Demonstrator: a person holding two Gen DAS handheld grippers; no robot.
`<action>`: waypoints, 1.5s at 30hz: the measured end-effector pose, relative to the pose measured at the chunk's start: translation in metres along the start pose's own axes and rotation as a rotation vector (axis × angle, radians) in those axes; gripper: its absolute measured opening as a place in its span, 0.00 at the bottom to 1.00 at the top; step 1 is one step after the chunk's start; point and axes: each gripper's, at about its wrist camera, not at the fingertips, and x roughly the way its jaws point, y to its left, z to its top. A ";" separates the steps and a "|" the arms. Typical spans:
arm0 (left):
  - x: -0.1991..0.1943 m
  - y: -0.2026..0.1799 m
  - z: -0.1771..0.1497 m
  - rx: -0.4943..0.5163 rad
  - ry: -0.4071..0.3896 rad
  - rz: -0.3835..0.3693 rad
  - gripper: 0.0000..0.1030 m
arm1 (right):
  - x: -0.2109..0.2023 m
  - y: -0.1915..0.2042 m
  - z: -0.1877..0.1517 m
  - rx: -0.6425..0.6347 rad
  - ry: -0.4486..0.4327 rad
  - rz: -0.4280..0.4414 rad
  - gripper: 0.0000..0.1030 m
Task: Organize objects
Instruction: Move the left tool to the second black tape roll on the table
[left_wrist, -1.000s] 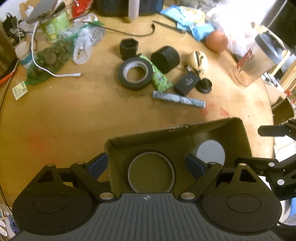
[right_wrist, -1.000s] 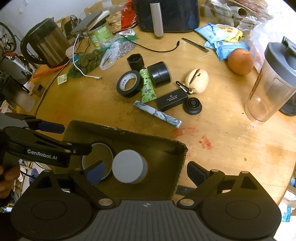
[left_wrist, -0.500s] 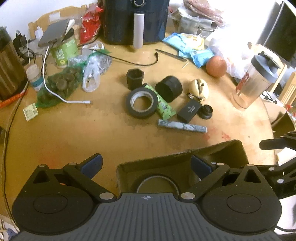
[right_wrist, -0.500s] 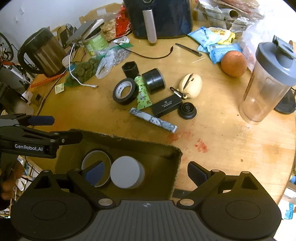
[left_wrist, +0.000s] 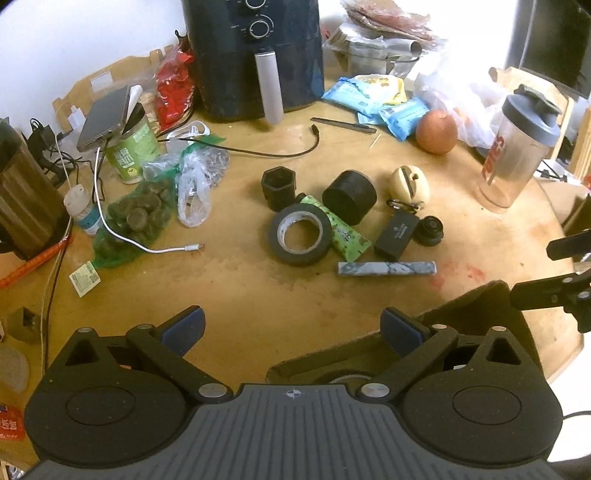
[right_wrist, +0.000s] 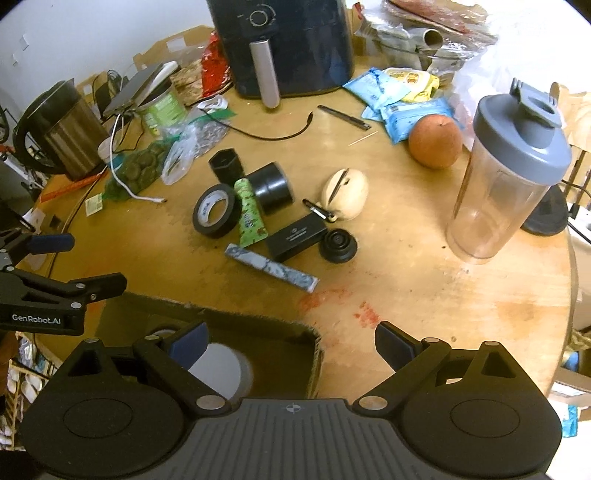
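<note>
A cardboard box (right_wrist: 258, 325) sits at the table's near edge; it also shows in the left wrist view (left_wrist: 476, 299). A white round lid (right_wrist: 218, 365) lies inside it. Beyond it lie a black tape roll (left_wrist: 299, 234), a green tube (left_wrist: 341, 232), a black hexagonal cup (left_wrist: 279, 186), a black round case (left_wrist: 350, 195), a small black box (left_wrist: 397, 236), a marbled grey bar (left_wrist: 386, 268), a black cap (left_wrist: 428, 230) and a cream pouch (left_wrist: 409, 184). My left gripper (left_wrist: 291, 328) is open and empty above the box's left end. My right gripper (right_wrist: 290, 343) is open and empty over the box's right corner.
A dark air fryer (left_wrist: 255, 55) stands at the back. A shaker bottle (right_wrist: 506, 173), an orange (right_wrist: 436, 140) and snack packets (left_wrist: 373, 99) are at the right. A kettle (right_wrist: 62, 129), a green can (left_wrist: 133, 151), bagged items (left_wrist: 140, 218) and a white cable (left_wrist: 147, 247) crowd the left.
Both grippers have pulled back and up from the box. The left one has shifted left, so the box now sits low and to its right.
</note>
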 end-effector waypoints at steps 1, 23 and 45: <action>0.000 0.001 0.001 -0.002 -0.006 -0.010 1.00 | 0.000 -0.001 0.001 0.003 -0.003 -0.003 0.94; 0.033 0.012 0.032 -0.013 -0.043 -0.091 1.00 | 0.010 -0.008 0.014 0.061 0.007 -0.045 0.94; 0.113 0.017 0.056 0.050 0.019 -0.162 1.00 | 0.008 -0.020 0.005 0.166 0.052 -0.110 0.94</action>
